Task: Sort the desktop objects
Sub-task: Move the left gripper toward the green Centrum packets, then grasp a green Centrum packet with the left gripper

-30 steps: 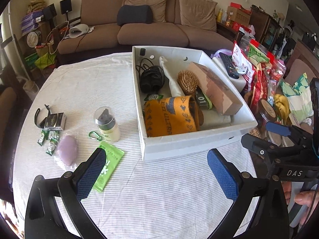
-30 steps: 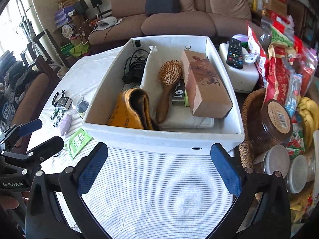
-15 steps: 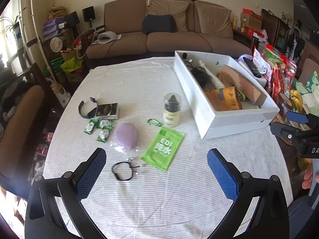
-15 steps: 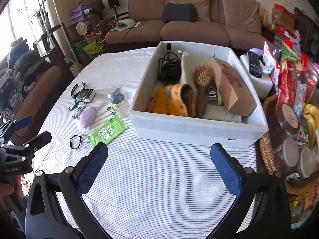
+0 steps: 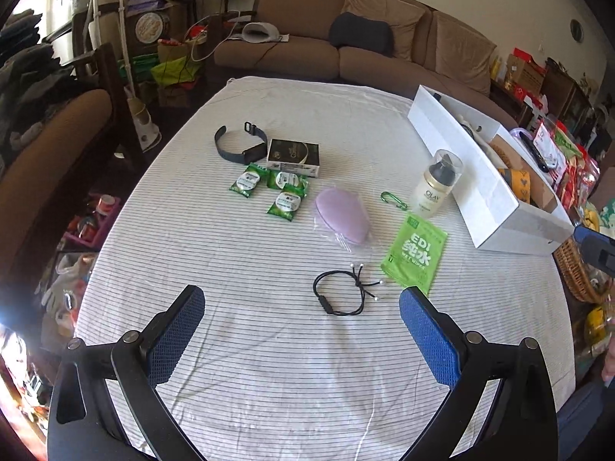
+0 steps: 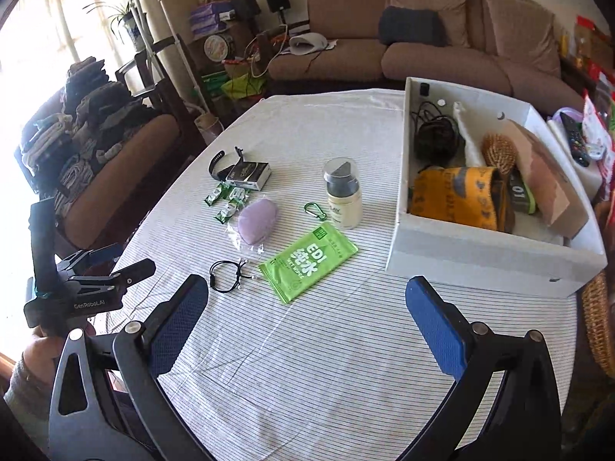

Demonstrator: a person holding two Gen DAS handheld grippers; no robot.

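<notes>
Loose items lie on the striped tablecloth: a black hair tie, a green wet-wipes pack, a lilac pouch, a lotion bottle, a green carabiner, small green sachets, a black box and a watch band. The white storage box holds a brush, cables and an orange cloth. My left gripper hangs open just before the hair tie. My right gripper is open and empty near the wipes pack.
A wicker basket and snack bags crowd the table's right edge beyond the white box. A chair piled with folded clothes stands left of the table, and a brown sofa lies behind. Bare tablecloth stretches in front of both grippers.
Both grippers have pulled back and swung left, away from the white box, so the loose items on the cloth now sit ahead. Both stayed open and empty.
</notes>
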